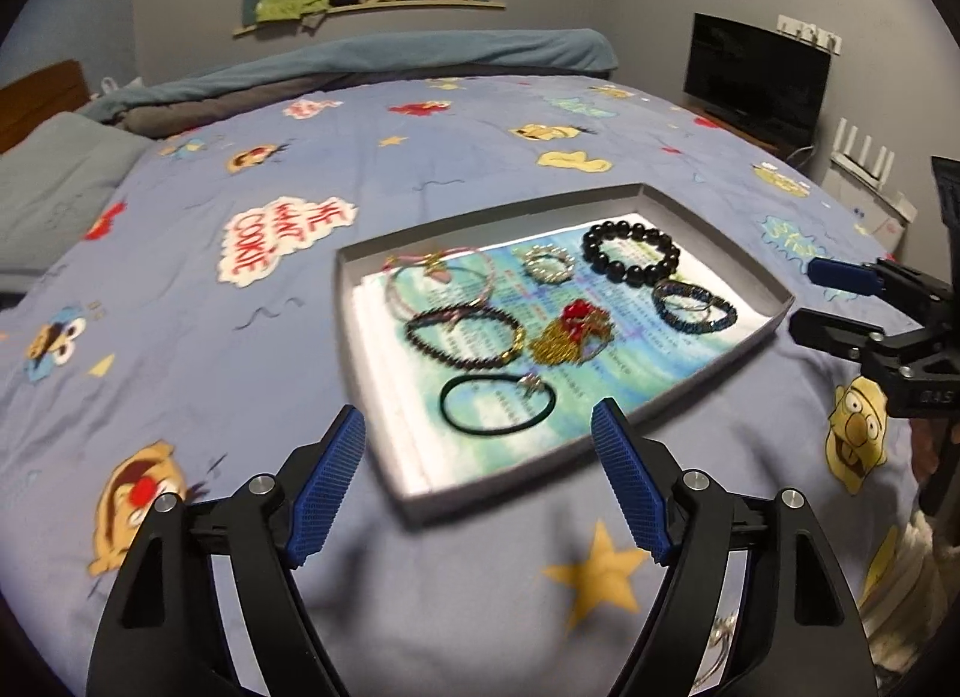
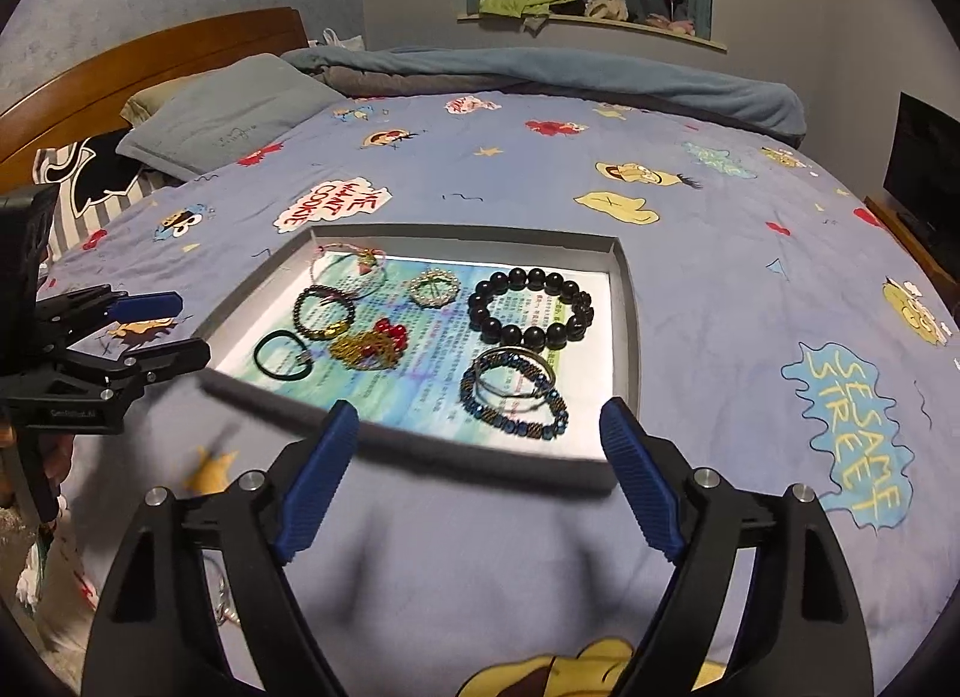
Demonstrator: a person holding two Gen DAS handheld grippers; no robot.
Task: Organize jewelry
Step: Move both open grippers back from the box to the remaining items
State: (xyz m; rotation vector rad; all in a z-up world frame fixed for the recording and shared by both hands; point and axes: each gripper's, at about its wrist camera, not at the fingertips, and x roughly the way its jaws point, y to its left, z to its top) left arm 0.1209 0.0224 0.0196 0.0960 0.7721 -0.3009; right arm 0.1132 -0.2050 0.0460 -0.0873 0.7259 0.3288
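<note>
One grey tray (image 2: pixel 627 301) on the bed (image 2: pixel 720 253) holds seven jewelry pieces; left gripper (image 1: pixel 478 433) and right gripper (image 2: pixel 479 427) hover with fingers spread wide, holding nothing.

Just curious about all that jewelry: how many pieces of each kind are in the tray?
In the tray:
Beaded bracelets: 3 (black, blue, dark with gold)
Thin pink bangle set: 1
Rhinestone ring piece: 1
Gold chain with red beads: 1
Dark hair tie: 1
Total: 7

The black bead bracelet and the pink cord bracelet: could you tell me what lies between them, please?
A small silvery beaded ring lies between the black bead bracelet and pink cord bracelet, in both views.
</note>
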